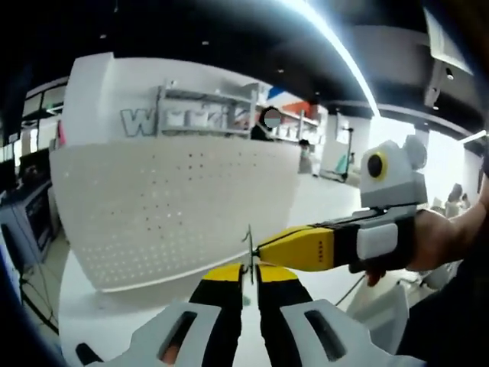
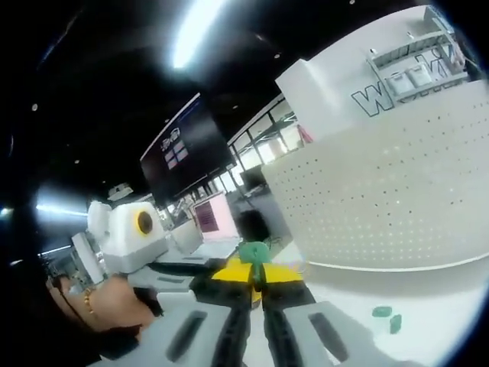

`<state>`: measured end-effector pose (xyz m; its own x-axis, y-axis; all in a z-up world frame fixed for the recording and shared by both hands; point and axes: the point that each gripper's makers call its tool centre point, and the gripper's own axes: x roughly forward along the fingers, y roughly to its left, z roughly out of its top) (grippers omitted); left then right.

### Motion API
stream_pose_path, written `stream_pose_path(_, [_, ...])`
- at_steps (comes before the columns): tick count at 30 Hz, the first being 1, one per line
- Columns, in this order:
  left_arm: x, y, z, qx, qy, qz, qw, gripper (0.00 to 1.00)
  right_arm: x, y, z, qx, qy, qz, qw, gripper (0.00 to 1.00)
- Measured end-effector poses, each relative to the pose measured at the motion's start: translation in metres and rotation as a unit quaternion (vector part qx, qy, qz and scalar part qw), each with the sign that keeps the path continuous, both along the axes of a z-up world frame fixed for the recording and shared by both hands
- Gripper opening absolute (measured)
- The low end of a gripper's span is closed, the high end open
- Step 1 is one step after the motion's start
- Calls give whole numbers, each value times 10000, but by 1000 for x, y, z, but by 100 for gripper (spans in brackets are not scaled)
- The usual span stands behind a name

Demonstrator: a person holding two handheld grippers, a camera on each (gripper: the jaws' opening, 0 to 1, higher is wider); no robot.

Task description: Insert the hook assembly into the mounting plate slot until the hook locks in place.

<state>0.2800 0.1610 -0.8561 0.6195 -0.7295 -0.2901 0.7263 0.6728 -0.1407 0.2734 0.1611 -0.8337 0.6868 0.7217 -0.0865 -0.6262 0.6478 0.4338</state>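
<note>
Left gripper view: left gripper point(image 1: 250, 269) rising from the bottom edge, jaws pressed together on a thin metal hook point(image 1: 249, 246) that stands upright between the yellow tips. Right gripper point(image 1: 263, 248) entering from the right, held in a person's hand point(image 1: 443, 241), tip touching the hook from the side; whether its jaws are closed cannot be told from here. White perforated board point(image 1: 168, 206) standing upright on the white table point(image 1: 92, 306) beyond the hook, well apart from it. Hook not yet at any slot.

Right gripper view: right gripper point(image 2: 256, 277) with jaws drawn close, pinching a green hook base point(image 2: 254, 252) at the tips. Left gripper point(image 2: 200, 281) coming in from the left, meeting the same piece. Perforated board point(image 2: 382, 191) to the right, apart from the grippers. Two small green pieces point(image 2: 388, 316) lying on the table point(image 2: 428, 336) near the board's foot.

Recommended for the step in hand: settle the two-handed grip so the metal part sits square in the green part. Then carry the assembly level to the board, line it up with a slot before pressing, and push straight in. Judged risk: twisting the thin metal.
</note>
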Motion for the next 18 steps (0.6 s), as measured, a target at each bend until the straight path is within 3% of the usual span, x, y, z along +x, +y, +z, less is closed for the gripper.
stream_pose_path(11, [-6,2,-15,248,30,-125,9996,55,7,-5,4,-50,-78,-81,9999,1])
stream_pose_path(18, [-4,5,-9,209,-138,-75,9997,74,15,-12,8,-95,-158,-198,9996,1])
